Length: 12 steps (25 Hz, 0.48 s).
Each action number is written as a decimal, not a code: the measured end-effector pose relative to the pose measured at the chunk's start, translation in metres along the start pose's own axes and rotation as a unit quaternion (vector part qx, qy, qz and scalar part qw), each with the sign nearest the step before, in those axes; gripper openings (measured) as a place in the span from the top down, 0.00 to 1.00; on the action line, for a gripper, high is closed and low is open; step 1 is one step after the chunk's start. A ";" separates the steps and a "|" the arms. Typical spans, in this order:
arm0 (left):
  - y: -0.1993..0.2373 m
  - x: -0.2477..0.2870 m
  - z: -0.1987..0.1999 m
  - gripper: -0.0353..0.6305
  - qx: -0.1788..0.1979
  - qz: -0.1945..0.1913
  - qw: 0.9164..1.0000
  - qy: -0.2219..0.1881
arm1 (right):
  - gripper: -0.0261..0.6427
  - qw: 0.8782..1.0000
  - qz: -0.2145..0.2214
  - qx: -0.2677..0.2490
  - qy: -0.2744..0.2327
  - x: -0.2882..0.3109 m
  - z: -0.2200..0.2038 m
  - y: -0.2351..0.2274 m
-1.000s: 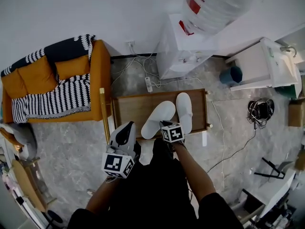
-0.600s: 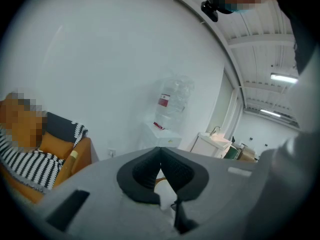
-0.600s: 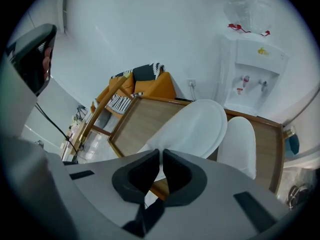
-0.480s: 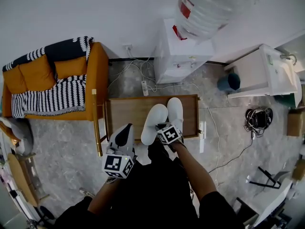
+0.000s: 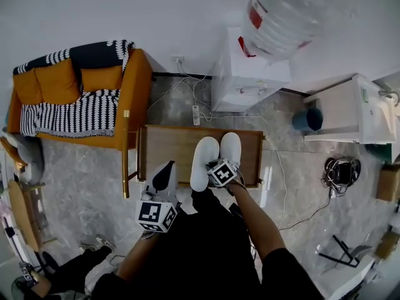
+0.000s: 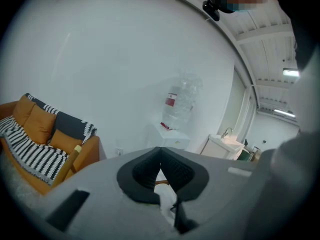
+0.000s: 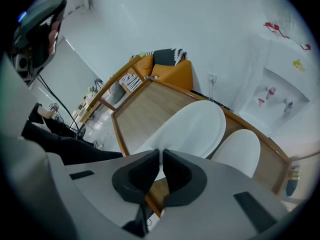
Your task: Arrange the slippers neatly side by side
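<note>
Jaws of right gripper (image 7: 160, 155) clenched on heel edge of near slipper (image 7: 189, 125). That slipper lay angled a second ago, now swung almost parallel to second slipper (image 7: 238, 150) just right of it. Pair looks nearly arranged; release probably next. Both lie in rimmed wooden tray (image 5: 164, 150) ahead, nothing else inside. Off left, left gripper (image 6: 160, 151) closed, empty.

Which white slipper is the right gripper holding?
The left slipper, nearer the sofa: the right gripper pinches its heel; the other slipper lies free.
</note>
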<state>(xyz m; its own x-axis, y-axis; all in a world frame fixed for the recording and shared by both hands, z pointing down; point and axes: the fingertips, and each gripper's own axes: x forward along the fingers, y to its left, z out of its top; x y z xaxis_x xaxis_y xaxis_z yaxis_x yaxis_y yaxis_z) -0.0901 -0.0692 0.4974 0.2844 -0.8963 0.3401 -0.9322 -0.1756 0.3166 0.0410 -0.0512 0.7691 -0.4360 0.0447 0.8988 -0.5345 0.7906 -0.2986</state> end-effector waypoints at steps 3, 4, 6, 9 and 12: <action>0.001 0.002 -0.002 0.93 -0.004 0.012 1.000 0.001 | 0.92 1.000 0.001 -0.024 0.013 0.005 0.001 -0.005; 0.001 0.002 -0.002 0.93 -0.004 0.016 1.000 0.002 | 0.92 0.999 0.002 -0.029 0.019 0.007 -0.001 -0.007; 0.001 0.004 -0.003 0.93 -0.006 0.021 1.000 0.003 | 0.92 0.999 0.002 -0.037 0.019 0.009 0.002 -0.012; 0.001 0.009 -0.004 0.93 -0.007 0.025 1.000 0.006 | 0.92 0.999 0.003 -0.047 0.008 0.010 0.015 -0.018; 0.001 0.014 -0.004 0.93 -0.008 0.026 1.000 0.009 | 0.92 0.999 0.001 -0.031 0.019 0.015 0.011 -0.026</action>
<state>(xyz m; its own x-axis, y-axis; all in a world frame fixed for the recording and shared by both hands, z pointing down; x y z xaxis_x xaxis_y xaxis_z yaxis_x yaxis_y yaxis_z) -0.0861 -0.0804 0.5056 0.2405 -0.8965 0.3720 -0.9421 -0.1234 0.3117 0.0405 -0.0782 0.7864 -0.4083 0.0679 0.9103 -0.4872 0.8271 -0.2802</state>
